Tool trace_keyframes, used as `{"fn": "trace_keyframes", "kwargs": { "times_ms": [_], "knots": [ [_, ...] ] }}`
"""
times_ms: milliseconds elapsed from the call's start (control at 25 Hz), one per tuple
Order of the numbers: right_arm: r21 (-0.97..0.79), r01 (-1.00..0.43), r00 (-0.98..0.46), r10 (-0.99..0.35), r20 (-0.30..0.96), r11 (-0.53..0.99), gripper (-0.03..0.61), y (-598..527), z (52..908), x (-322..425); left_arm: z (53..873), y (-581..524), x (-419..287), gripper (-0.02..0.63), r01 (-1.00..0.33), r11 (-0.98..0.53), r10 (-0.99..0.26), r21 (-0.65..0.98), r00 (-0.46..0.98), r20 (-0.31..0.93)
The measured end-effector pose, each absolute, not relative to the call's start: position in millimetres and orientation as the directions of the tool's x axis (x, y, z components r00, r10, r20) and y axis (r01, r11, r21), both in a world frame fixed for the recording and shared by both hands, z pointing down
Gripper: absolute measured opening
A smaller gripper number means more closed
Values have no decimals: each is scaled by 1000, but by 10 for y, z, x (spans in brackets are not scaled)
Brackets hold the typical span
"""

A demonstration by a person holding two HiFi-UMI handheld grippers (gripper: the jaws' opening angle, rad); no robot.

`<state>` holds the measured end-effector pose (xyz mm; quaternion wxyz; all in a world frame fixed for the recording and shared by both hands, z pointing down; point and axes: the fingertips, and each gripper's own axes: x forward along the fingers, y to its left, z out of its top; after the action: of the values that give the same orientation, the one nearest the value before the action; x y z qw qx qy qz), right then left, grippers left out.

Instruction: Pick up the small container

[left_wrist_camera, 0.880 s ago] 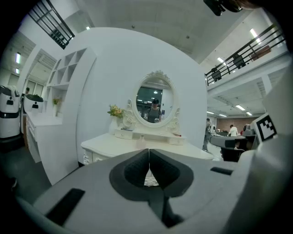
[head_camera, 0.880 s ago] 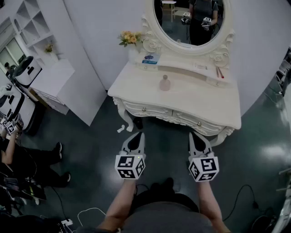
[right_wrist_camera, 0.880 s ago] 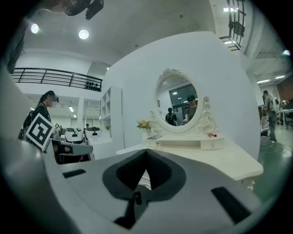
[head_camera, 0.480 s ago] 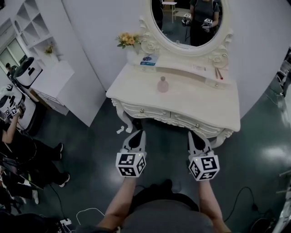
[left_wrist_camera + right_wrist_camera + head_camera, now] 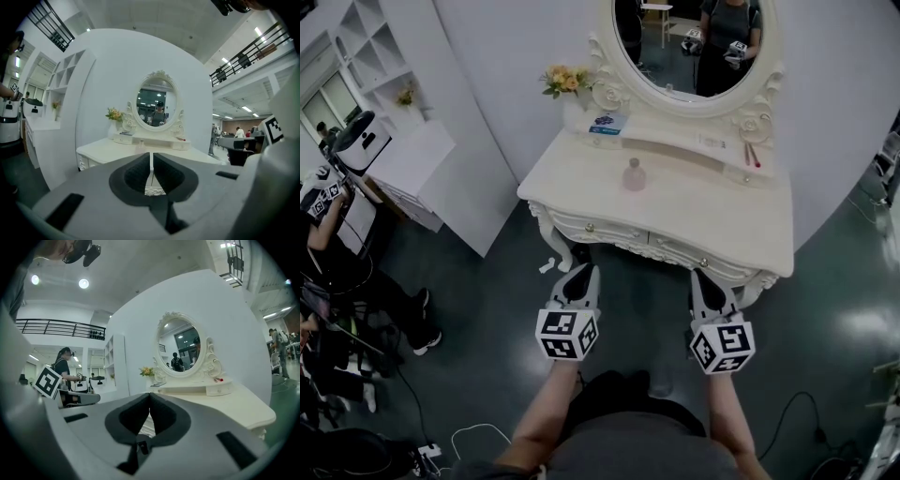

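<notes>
The small container (image 5: 634, 175), a pale pink bottle with a narrow neck, stands upright on the white dressing table (image 5: 703, 211), left of the middle. In the left gripper view the small container (image 5: 141, 142) shows tiny, far beyond the jaws. My left gripper (image 5: 579, 273) and right gripper (image 5: 701, 277) hover side by side over the dark floor, short of the table's front edge. Both are shut with nothing in them. The left gripper (image 5: 151, 155) has its jaws pressed together, and so does the right gripper (image 5: 149, 396).
An oval mirror (image 5: 689, 47) rises behind the table. On its raised back shelf are yellow flowers (image 5: 565, 80), a blue card (image 5: 607, 122) and red sticks (image 5: 752, 150). A white shelf unit (image 5: 412, 159) stands left. A person (image 5: 337, 272) sits at the far left, and cables (image 5: 473, 433) lie on the floor.
Both grippers stay shut and hold nearly the same place in front of the table. The person at the far left has shifted and raised an arm.
</notes>
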<state>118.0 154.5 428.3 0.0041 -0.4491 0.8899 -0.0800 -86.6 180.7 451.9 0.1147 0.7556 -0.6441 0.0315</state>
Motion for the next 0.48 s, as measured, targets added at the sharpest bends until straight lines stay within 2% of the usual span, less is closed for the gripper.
{"fn": "trace_keyframes", "kwargs": {
  "times_ms": [480],
  "knots": [
    [-175,-791,-603,-796,58,586,5,1452,4293,1306,4470,1670,-773,89,-985,-132,-967,115,153,205]
  ]
}}
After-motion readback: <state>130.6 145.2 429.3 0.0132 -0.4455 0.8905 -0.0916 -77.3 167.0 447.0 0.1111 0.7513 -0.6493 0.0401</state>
